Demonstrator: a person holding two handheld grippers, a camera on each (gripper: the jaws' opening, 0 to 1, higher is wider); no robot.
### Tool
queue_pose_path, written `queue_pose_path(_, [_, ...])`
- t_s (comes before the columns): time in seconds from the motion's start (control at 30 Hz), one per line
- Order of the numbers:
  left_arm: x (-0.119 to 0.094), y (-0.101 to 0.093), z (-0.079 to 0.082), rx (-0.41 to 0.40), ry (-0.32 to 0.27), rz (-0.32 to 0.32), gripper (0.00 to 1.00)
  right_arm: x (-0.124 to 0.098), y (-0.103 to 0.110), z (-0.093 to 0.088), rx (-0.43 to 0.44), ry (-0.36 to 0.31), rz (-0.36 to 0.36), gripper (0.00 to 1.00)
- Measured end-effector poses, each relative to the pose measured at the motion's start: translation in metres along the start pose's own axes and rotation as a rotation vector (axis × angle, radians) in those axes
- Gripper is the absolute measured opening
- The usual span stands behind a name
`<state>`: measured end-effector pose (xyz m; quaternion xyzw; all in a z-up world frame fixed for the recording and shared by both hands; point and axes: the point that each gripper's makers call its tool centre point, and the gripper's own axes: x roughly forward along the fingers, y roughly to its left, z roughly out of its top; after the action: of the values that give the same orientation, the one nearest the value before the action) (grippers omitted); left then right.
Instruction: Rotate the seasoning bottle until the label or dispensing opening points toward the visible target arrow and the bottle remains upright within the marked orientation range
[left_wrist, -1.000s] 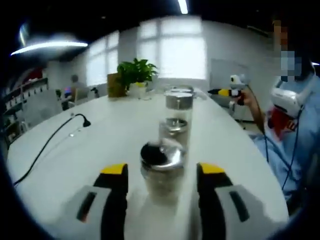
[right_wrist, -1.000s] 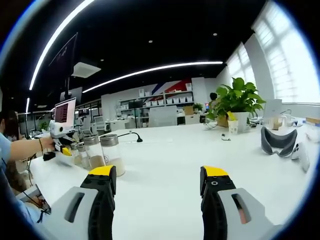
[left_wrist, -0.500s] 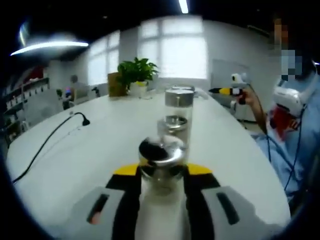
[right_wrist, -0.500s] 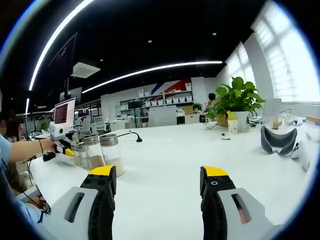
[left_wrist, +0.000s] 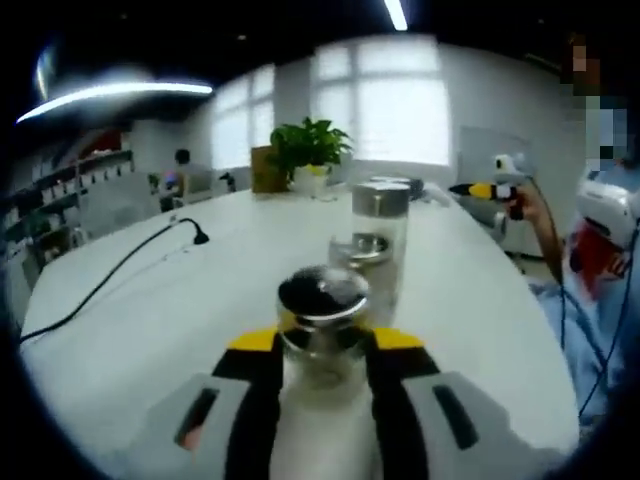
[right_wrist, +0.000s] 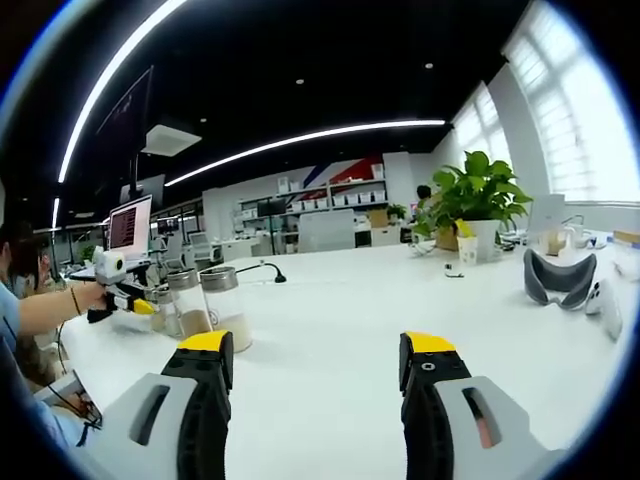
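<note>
On the white table (left_wrist: 150, 310), left claw (left_wrist: 322, 345) clamped on seasoning bottle (left_wrist: 322, 325), right claw (right_wrist: 316, 362) apart, no legible label.

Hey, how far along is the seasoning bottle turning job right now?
Done: the left gripper is shut on the nearest seasoning bottle, which stands upright on the white table.
In hand: that grip, with two more bottles lined up behind it.
Left: the turn itself. No target arrow or label can be made out, so alignment cannot be judged. The right gripper is open over bare table.

The white table (right_wrist: 330, 330) carries 3 seasoning jars (right_wrist: 222, 308), a headset (right_wrist: 556, 277) and a potted plant (right_wrist: 472, 200).
</note>
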<state>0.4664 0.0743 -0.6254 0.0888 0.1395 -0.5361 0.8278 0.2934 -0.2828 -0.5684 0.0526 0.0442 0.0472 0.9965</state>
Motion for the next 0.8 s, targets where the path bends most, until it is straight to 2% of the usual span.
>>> queue_pose_path(0.1, [0.0, 0.002, 0.0, -0.017, -0.014, 0.044, 0.34, 0.0, 0.002, 0.0, -0.001, -0.001, 0.005, 0.69])
queue_pose_path(0.27, [-0.002, 0.005, 0.0, -0.07, -0.026, 0.17, 0.34, -0.001, 0.001, 0.0, -0.001, -0.003, 0.0, 0.69])
queue_pose_path(0.43, [-0.005, 0.007, -0.001, -0.101, -0.06, 0.25, 0.34, 0.0, 0.003, -0.002, 0.003, 0.001, 0.008, 0.69])
queue_pose_path(0.53, [-0.009, 0.011, -0.003, -0.131, -0.044, 0.36, 0.34, 0.001, 0.004, -0.002, 0.003, 0.001, 0.009, 0.69])
queue_pose_path(0.67, [-0.01, 0.01, -0.004, -0.154, -0.045, 0.444, 0.34, 0.001, 0.005, -0.002, 0.003, 0.0, 0.01, 0.69])
queue_pose_path(0.77, [-0.011, 0.012, -0.004, -0.186, -0.056, 0.531, 0.34, 0.002, 0.006, -0.004, 0.006, 0.006, 0.011, 0.69])
queue_pose_path(0.8, [-0.01, 0.011, -0.004, -0.175, -0.05, 0.549, 0.34, 0.003, 0.006, -0.004, 0.006, 0.007, 0.013, 0.69])
